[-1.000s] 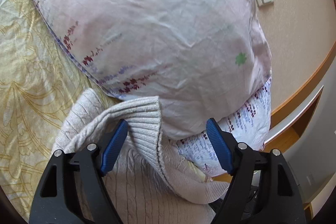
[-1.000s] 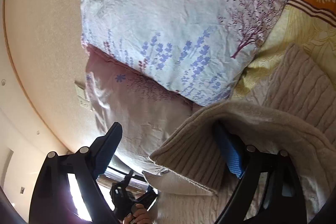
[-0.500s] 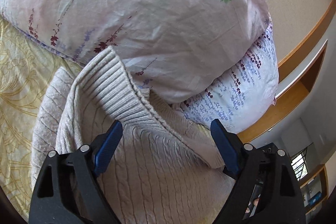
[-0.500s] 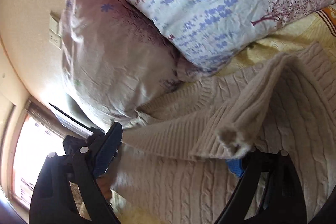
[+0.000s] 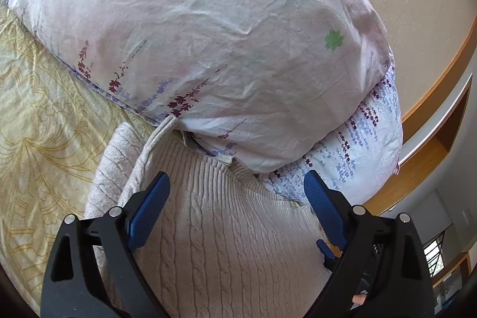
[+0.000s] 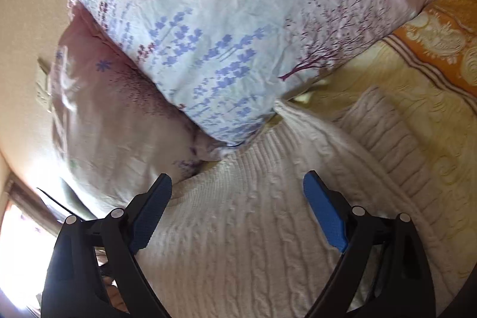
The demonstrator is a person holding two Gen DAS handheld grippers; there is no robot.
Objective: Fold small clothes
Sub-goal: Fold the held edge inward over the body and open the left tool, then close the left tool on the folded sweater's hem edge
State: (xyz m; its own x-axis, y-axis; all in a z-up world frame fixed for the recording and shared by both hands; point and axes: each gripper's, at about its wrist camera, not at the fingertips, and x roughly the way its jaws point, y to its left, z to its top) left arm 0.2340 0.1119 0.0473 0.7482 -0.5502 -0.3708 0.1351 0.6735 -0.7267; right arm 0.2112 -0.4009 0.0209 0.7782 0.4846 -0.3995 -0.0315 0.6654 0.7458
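A beige cable-knit sweater (image 5: pixel 226 231) lies folded on the yellow patterned bedspread (image 5: pixel 44 121), its ribbed edge against the pillows. My left gripper (image 5: pixel 235 198) is open and empty just above the sweater's ribbed edge. In the right wrist view the same sweater (image 6: pixel 244 234) fills the lower half. My right gripper (image 6: pixel 237 201) is open and empty over it, jaws wide apart.
Two floral pillows are stacked right behind the sweater: a pale pink one (image 5: pixel 208 35) over a white one with purple flowers (image 5: pixel 357 151). A beige wall (image 5: pixel 417 5) with a switch plate, and a wooden headboard ledge (image 5: pixel 432 115), stand beyond. An orange border (image 6: pixel 441 40) edges the bedspread.
Both grippers have let go of the sweater's raised edge. It has dropped flat onto the rest of the sweater, and both grippers now hover open over it.
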